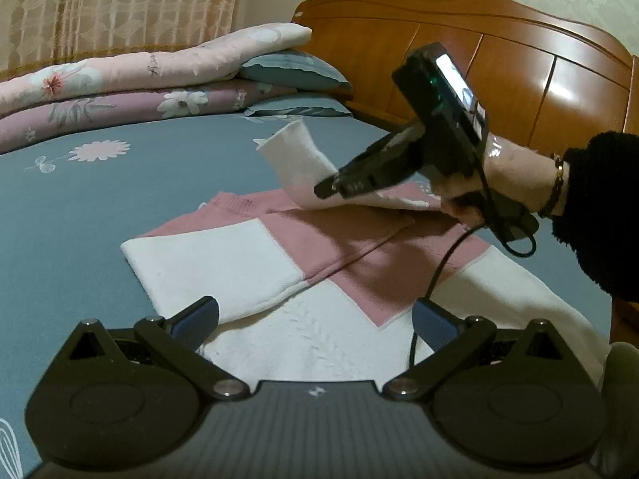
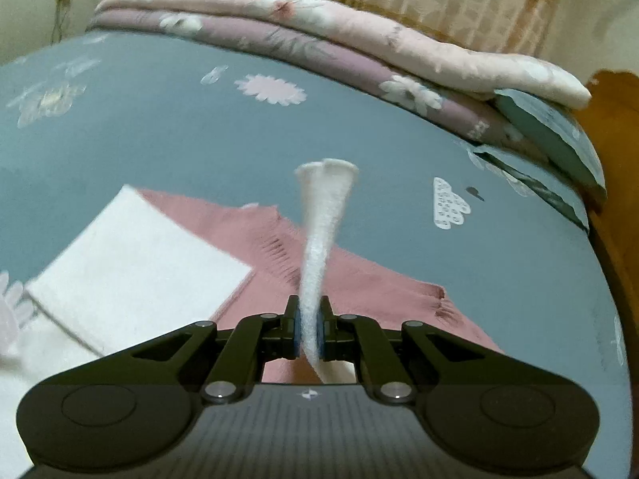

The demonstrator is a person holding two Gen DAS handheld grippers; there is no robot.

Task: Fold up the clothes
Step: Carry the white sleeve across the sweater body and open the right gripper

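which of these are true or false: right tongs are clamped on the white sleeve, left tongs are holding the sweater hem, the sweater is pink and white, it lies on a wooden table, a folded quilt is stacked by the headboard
1. The right tongs are clamped on the white sleeve. True.
2. The left tongs are holding the sweater hem. False: they stand open above the sweater, gripping nothing.
3. The sweater is pink and white. True.
4. It lies on a wooden table. False: it lies on a bed with a blue-grey floral sheet.
5. A folded quilt is stacked by the headboard. True: it lies across the pillows.
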